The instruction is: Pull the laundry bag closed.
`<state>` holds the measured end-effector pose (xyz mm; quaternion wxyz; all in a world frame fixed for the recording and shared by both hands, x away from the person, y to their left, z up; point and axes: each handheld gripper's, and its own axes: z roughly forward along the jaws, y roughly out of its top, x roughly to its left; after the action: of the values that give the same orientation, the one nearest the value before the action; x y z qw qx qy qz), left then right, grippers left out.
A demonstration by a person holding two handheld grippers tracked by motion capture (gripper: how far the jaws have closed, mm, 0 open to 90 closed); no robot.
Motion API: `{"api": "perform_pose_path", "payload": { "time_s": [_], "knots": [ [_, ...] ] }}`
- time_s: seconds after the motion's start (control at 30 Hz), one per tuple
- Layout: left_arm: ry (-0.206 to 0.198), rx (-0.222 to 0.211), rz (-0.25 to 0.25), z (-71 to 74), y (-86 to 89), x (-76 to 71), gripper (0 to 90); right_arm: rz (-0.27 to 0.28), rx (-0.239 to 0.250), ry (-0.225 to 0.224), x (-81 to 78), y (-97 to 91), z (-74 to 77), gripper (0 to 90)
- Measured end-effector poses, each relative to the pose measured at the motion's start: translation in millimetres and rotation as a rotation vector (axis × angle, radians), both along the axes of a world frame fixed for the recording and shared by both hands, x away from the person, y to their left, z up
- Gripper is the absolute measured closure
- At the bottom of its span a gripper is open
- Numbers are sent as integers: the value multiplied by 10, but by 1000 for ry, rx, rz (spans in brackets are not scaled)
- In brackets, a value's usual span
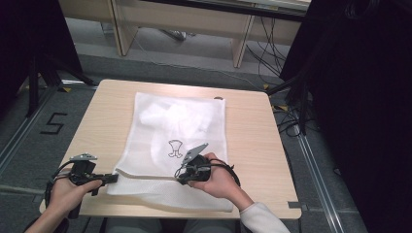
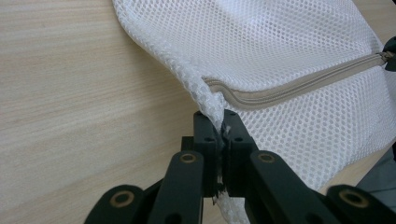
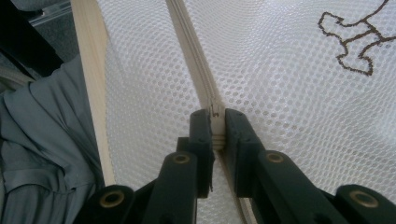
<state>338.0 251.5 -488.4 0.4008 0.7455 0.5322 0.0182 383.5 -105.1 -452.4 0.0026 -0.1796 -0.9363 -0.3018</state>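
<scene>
White honeycomb-mesh laundry bag (image 1: 180,145): left gripper (image 2: 219,122) pinches its corner, right gripper (image 3: 215,122) clamps its beige zipper (image 3: 196,70)

White mesh laundry bag (image 1: 175,141) lying flat in the middle of the desk (image 1: 252,145) – near end reaches the desk's near edge. Beige zipper (image 2: 299,84) runs across that near end, little brown outline drawing (image 1: 175,148) mid-bag. Something white bunched inside toward the far-left corner.
</scene>
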Motion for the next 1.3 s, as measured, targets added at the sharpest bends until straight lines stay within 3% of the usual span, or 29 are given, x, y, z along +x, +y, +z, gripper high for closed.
{"api": "perform_pose_path", "payload": {
  "time_s": [0.1,0.13,0.17,0.2,1.13,1.3],
  "knots": [
    [-2,-12,10,-2,-10,-2,860,-2,-1,1,0,-11,-2,827],
    [1,16,-18,4,16,2,861,-1,-4,1,2,-15,4,827],
    [-1,-13,13,-3,-12,-1,861,-2,-2,1,0,-14,2,826],
    [5,-15,3,-2,-4,2,860,0,-2,0,2,-25,11,827],
    [3,-12,7,-2,-4,0,861,-3,-9,-7,-4,-108,10,827],
    [1,-13,10,-3,-6,-1,861,-25,-16,3,-21,-153,22,827]
  ]
}}
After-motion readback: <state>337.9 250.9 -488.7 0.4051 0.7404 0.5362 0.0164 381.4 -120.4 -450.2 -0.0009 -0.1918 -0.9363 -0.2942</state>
